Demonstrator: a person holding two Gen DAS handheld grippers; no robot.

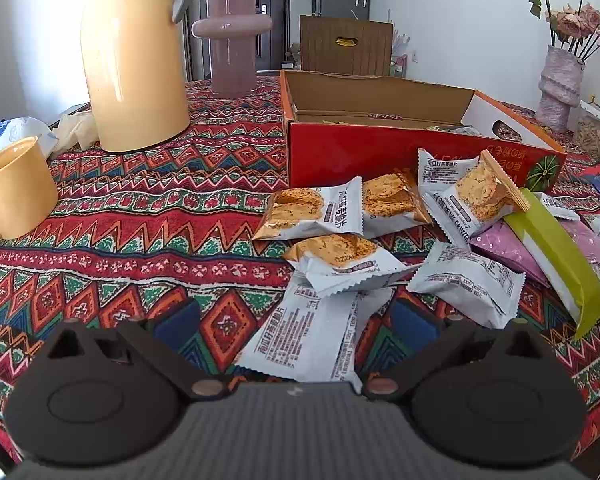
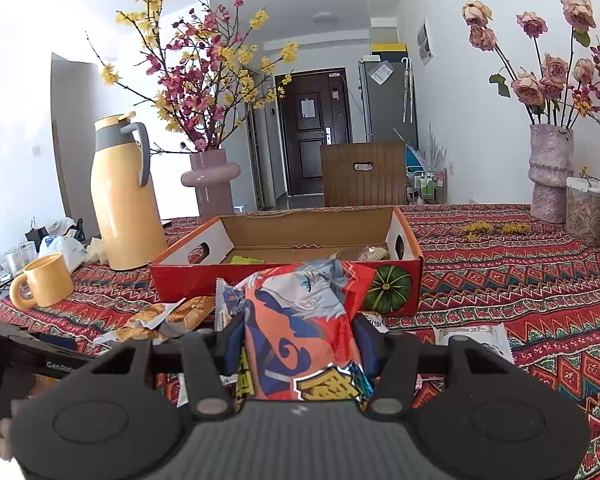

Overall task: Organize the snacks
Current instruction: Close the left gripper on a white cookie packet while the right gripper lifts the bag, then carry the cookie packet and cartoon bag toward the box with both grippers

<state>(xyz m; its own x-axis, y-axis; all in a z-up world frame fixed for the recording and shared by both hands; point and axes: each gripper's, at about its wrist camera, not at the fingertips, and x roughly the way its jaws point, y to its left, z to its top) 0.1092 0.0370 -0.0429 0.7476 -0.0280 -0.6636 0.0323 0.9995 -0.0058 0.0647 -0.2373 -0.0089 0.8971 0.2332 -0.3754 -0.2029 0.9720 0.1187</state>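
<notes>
Only legible print: "GenRob…" on black bar [image 2: 56,365].

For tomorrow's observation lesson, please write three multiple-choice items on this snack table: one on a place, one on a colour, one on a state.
1. Where does the yellow mug stand?
A. Inside the box
B. On the tablecloth near the yellow jug
C. On the chair

2. What colour is the outside of the cardboard box?
A. Red
B. Blue
C. White

3. What is the right hand-held gripper doing?
A. Standing open with nothing in it
B. Pressing on the mug
C. Clamping a colourful snack bag

Answers: 1 B, the mug sits on the cloth beside the jug. 2 A, its front wall is red. 3 C, the bag sits pinched between both fingers.
</notes>
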